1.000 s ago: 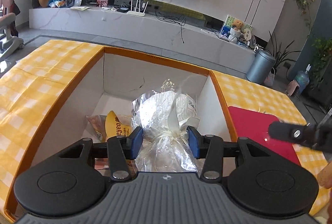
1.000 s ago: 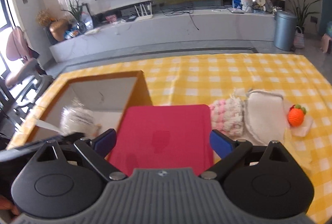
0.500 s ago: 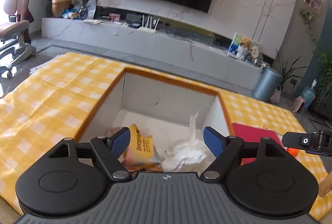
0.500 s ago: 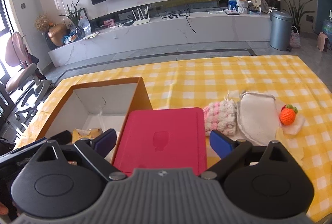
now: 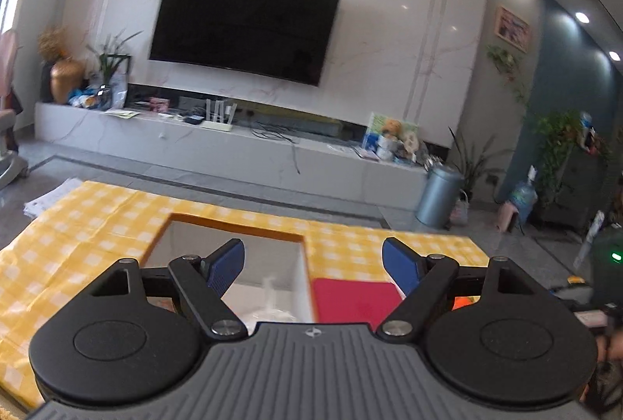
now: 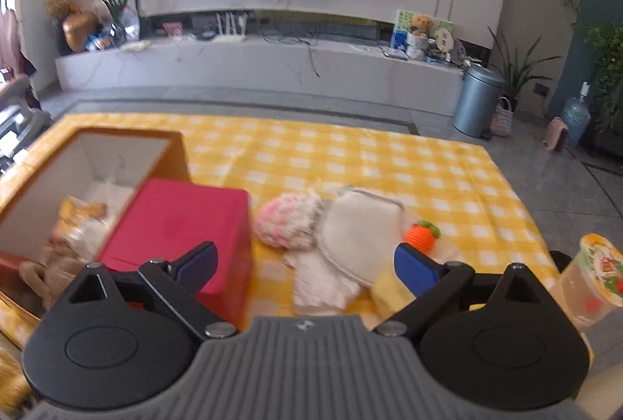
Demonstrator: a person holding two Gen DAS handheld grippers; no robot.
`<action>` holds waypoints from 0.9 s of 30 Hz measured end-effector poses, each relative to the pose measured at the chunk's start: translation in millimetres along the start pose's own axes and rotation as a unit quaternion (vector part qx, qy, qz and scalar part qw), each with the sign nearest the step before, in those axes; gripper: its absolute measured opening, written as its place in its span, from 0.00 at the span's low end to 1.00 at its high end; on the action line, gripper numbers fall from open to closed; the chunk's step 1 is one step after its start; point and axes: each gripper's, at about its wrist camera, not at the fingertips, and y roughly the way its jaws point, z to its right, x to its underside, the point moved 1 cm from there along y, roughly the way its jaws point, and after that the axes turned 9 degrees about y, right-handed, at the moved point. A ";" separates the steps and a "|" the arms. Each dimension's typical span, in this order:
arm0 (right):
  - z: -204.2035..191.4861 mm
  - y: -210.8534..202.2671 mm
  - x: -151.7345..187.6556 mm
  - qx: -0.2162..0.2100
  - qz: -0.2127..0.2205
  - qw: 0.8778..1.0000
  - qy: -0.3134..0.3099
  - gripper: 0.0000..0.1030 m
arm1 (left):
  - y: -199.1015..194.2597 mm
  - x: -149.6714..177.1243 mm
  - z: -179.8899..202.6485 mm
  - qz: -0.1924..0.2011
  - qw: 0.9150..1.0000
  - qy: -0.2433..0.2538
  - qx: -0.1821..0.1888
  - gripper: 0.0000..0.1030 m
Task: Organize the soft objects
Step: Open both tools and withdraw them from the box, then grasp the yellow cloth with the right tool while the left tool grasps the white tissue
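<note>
My left gripper is open and empty, raised above the orange-rimmed box. The clear wrapped bundle lies in the box, just below the fingers. My right gripper is open and empty, hovering over the soft items on the yellow checked cloth. Ahead of it lie a pink-and-white knitted piece, a white padded pouch, a pale pink cloth and a small orange knitted carrot. In the right wrist view the box holds a yellow snack bag and the clear bundle.
A red lid rests beside the box on its right. A sealed drink cup stands at the table's right edge. A brown plush thing sits near the box's front corner. Beyond the table are a TV bench and a grey bin.
The left gripper let go of the clear bundle, opened wide and rose back from the box. The right gripper swung rightward, bringing the soft items and the cup into view.
</note>
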 end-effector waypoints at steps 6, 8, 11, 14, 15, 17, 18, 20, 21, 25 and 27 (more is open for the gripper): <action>53.5 40.2 6.4 0.026 -0.051 0.996 0.066 0.93 | 43.0 11.1 67.5 -0.055 0.997 0.054 0.016 0.92; 70.9 50.8 9.8 0.034 -0.065 0.993 0.091 0.93 | 60.1 21.5 81.8 -0.080 0.995 0.043 0.038 0.92; 92.5 69.4 11.7 0.037 -0.087 0.987 0.126 0.93 | 82.3 37.6 101.3 -0.108 0.992 0.041 0.059 0.92; 109.8 89.5 12.3 0.040 -0.107 0.981 0.156 0.93 | 101.5 53.7 122.4 -0.130 0.987 0.062 0.071 0.92; 114.4 94.9 14.0 0.041 -0.111 0.979 0.167 0.93 | 106.0 59.1 129.0 -0.136 0.985 0.070 0.075 0.92; 124.2 106.3 16.1 0.041 -0.113 0.974 0.192 0.93 | 116.6 67.2 142.7 -0.142 0.982 0.084 0.086 0.92; 127.3 111.6 16.5 0.039 -0.113 0.973 0.198 0.93 | 121.7 71.3 150.2 -0.143 0.980 0.097 0.096 0.92; 129.4 121.4 16.8 0.030 -0.108 0.974 0.199 0.92 | 130.4 80.8 165.4 -0.139 0.977 0.123 0.107 0.92; 128.9 125.5 17.6 0.024 -0.109 0.974 0.196 0.92 | 133.0 86.8 172.7 -0.137 0.975 0.135 0.107 0.92; 127.2 143.9 25.9 0.011 -0.141 0.971 0.193 0.90 | 153.1 98.4 187.6 -0.141 0.971 0.154 0.116 0.92; 132.3 153.1 30.2 0.007 -0.150 0.965 0.215 0.83 | 164.4 103.2 191.6 -0.150 0.970 0.153 0.112 0.92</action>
